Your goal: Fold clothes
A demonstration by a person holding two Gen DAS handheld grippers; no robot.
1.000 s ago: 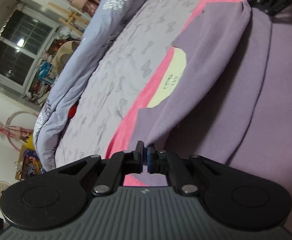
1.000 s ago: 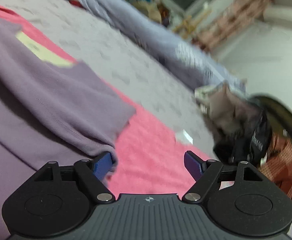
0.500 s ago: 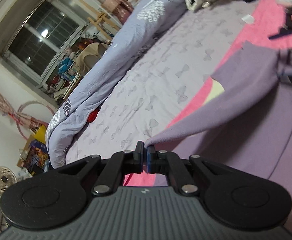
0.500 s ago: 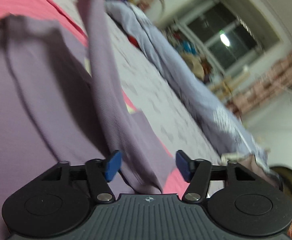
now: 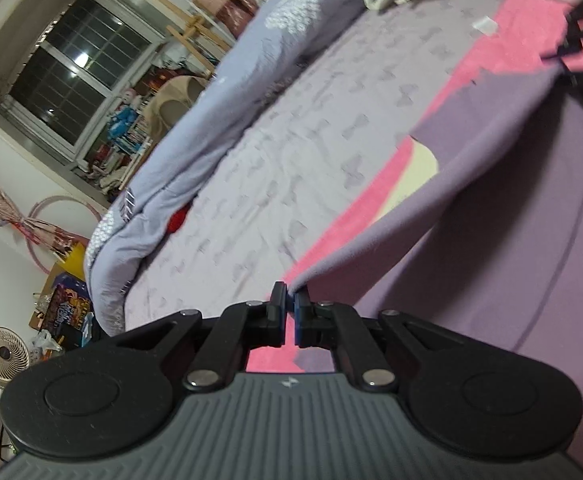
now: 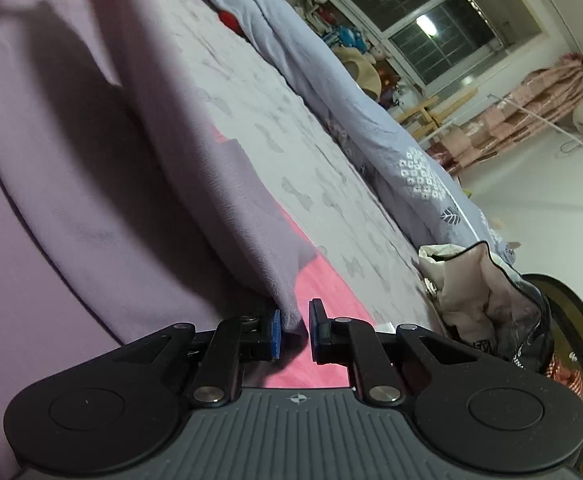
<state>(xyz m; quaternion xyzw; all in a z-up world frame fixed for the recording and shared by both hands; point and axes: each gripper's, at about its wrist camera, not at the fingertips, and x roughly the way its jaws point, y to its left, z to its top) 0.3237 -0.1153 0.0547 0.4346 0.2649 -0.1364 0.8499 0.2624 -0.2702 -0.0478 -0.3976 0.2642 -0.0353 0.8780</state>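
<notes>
Currently: purple garment [image 5: 511, 208] lies on pink blanket [image 5: 503, 28] on the bed, right half of frame | left gripper [image 5: 290, 312] jaws clamped on one lifted edge corner | right gripper [image 6: 294, 326] jaws closing, narrow, cloth corner between them, grip not yet complete | held edge spans gripper to gripper, long axis toward upper right.

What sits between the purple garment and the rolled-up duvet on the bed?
In the left wrist view, a strip of pink blanket, then bare bow-print bedsheet, separates the purple garment from the grey-blue duvet. Nothing else lies there.
</notes>
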